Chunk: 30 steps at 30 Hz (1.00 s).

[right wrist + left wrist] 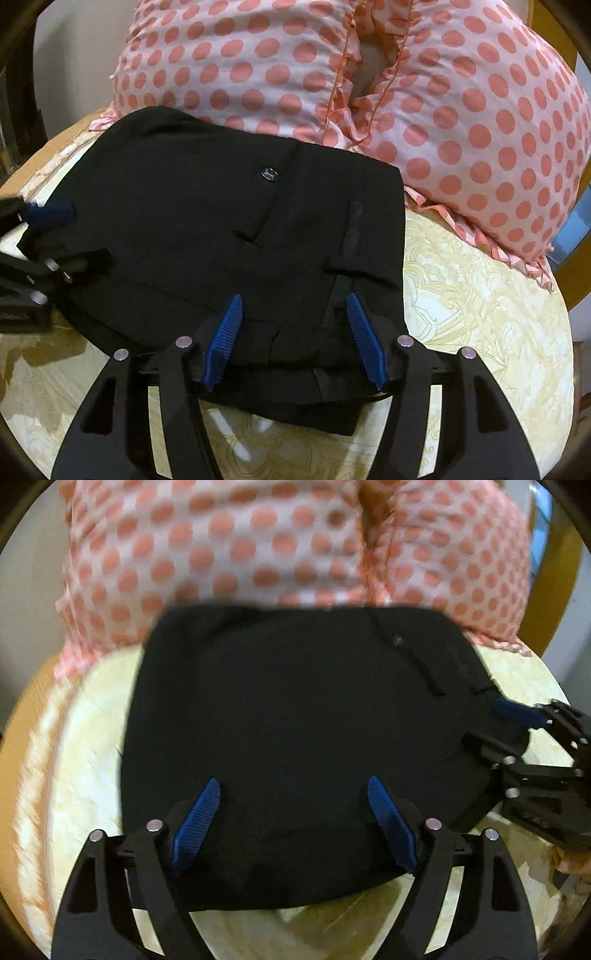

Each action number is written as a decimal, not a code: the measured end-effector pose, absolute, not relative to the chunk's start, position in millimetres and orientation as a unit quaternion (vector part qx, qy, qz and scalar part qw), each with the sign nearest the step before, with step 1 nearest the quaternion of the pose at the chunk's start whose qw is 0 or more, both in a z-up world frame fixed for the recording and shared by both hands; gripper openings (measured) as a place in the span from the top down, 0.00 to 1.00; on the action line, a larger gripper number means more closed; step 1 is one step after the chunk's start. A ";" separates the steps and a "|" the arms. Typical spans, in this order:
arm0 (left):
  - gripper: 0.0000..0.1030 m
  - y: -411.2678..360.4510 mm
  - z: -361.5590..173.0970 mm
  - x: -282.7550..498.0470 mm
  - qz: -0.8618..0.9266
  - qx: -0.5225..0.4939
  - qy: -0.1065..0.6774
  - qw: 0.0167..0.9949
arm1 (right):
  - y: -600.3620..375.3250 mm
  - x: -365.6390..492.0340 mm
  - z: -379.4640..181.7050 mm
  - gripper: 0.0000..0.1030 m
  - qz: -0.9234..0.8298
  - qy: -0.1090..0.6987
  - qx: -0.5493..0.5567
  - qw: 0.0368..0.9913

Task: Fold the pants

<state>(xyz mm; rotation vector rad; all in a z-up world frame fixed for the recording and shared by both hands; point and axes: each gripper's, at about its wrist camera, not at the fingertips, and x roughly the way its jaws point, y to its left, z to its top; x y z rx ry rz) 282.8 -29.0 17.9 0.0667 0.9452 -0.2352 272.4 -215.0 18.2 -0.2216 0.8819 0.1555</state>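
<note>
The black pants point(295, 720) lie folded into a compact stack on a cream patterned bed sheet point(92, 775). In the right wrist view the pants point(221, 206) show a button and the waistband. My left gripper point(293, 786) is open, its blue pads spread above the near edge of the stack, with nothing between them. My right gripper point(293, 304) is open over the waistband corner, also empty. The right gripper shows at the right edge of the left wrist view point(517, 731). The left gripper shows at the left edge of the right wrist view point(48, 236).
A pink pillow point(443, 110) with coral polka dots and a ruffled trim lies just behind the pants. It also shows in the left wrist view point(240, 542). A wooden bed frame point(550, 590) runs along the right side. The sheet point(480, 295) extends right of the pants.
</note>
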 end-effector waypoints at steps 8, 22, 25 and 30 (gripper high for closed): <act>0.03 -25.4 31.9 257.4 -0.109 0.021 0.430 0.896 | -233.1 248.2 37.6 0.06 0.049 0.404 -0.053 0.912; 0.02 -6.6 16.7 172.2 -0.052 0.029 0.421 0.905 | -221.3 172.2 15.0 0.04 0.059 0.436 0.030 0.897; 0.02 0.9 10.5 169.1 -0.042 0.020 0.426 0.904 | -215.4 167.1 16.2 0.04 0.056 0.434 0.016 0.899; 0.02 9.8 3.5 169.3 -0.036 0.003 0.437 0.899 | -209.0 167.8 11.1 0.04 0.057 0.446 0.010 0.893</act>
